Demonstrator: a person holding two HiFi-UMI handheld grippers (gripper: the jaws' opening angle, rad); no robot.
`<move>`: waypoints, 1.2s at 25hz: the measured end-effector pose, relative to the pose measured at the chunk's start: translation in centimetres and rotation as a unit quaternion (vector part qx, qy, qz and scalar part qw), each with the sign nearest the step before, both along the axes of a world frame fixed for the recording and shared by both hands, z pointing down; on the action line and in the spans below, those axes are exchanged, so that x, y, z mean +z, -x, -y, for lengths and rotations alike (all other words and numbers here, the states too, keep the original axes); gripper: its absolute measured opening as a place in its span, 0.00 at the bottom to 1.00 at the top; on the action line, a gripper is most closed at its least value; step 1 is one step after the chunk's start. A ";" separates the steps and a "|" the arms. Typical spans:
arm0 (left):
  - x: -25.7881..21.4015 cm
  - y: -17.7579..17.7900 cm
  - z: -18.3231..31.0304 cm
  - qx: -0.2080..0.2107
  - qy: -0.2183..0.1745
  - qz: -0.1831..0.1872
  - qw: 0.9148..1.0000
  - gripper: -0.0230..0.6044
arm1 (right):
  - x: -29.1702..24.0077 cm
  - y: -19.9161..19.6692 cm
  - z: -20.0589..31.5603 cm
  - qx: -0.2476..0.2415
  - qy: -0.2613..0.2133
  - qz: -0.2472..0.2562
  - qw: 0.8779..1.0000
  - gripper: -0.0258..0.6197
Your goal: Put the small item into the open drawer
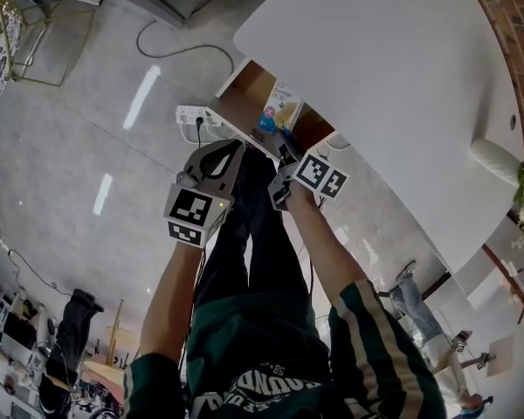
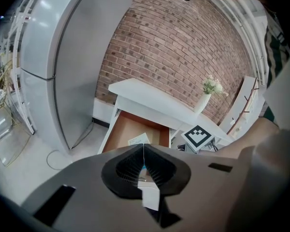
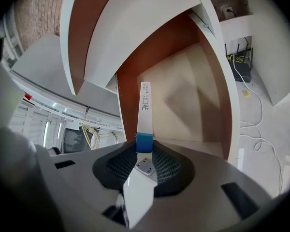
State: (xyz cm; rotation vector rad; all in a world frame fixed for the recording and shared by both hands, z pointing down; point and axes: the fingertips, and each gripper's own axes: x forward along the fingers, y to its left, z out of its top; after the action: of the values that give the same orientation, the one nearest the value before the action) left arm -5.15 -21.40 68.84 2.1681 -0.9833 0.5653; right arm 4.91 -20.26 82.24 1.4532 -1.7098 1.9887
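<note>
The right gripper (image 3: pixel 145 146) is pinching one white stick (image 3: pixel 145 108) with a blue end, pointing it into the one open drawer (image 3: pixel 195 105). The left gripper (image 2: pixel 143 161) is hanging closed and empty, near and left.

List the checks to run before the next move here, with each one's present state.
1. The drawer is open: ok.
2. The right tool clamps the white-and-blue strip: ok.
3. The strip points into the drawer: ok.
4. The left tool is shut, holding nothing: ok.
5. Drop spot free of the paper lying in the drawer: cannot tell.
</note>
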 end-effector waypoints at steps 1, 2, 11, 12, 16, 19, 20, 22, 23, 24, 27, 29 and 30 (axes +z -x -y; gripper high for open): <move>0.2 0.0 -0.1 -0.002 0.001 0.000 1.000 0.06 | 0.2 -0.1 0.2 0.007 0.001 0.003 1.000 0.21; 0.3 0.0 -0.1 -0.003 0.002 0.001 1.000 0.06 | 0.4 -0.1 0.6 0.013 0.001 0.006 1.000 0.21; 1.2 0.9 0.1 -0.010 0.008 0.004 1.000 0.06 | 2.1 -0.1 3.8 0.083 -0.007 0.035 0.996 0.21; 1.3 0.9 0.4 -0.009 0.006 0.004 1.000 0.06 | 2.4 -0.1 4.2 0.091 -0.008 0.040 0.995 0.21; 1.7 1.2 1.2 -0.010 0.005 0.002 1.000 0.06 | 3.6 0.1 5.1 0.105 -0.007 0.052 0.993 0.21; 2.0 1.3 1.3 -0.014 0.006 0.001 1.000 0.06 | 4.3 0.2 5.6 0.109 -0.009 0.060 0.992 0.21; 2.1 1.4 1.2 -0.015 0.007 0.001 1.000 0.06 | 4.5 0.2 5.7 0.111 -0.007 0.062 0.992 0.21; 2.3 1.6 1.0 -0.017 0.010 0.001 1.000 0.06 | 4.9 0.4 5.7 0.110 0.003 0.063 0.992 0.21; 2.3 1.7 0.9 -0.018 0.011 0.001 1.000 0.06 | 5.1 0.6 5.6 0.108 0.010 0.063 0.992 0.21; 2.4 1.8 0.9 -0.018 0.013 0.002 1.000 0.06 | 5.3 0.8 5.5 0.108 0.018 0.066 0.992 0.21; 2.6 2.3 0.8 -0.022 0.016 0.002 1.000 0.06 | 5.9 1.1 5.6 0.112 0.036 0.077 0.990 0.21; 2.7 2.5 0.8 -0.025 0.018 0.003 1.000 0.06 | 6.3 0.9 5.6 0.108 0.045 0.070 0.991 0.22; 2.7 2.6 0.7 -0.025 0.018 0.003 1.000 0.06 | 6.5 0.8 5.5 0.104 0.049 0.064 0.991 0.22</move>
State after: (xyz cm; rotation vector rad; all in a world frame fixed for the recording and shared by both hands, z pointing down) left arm -7.75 -22.12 71.54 2.1044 -1.0206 0.5627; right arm 4.09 -25.79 88.73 1.5591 -1.5363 2.2834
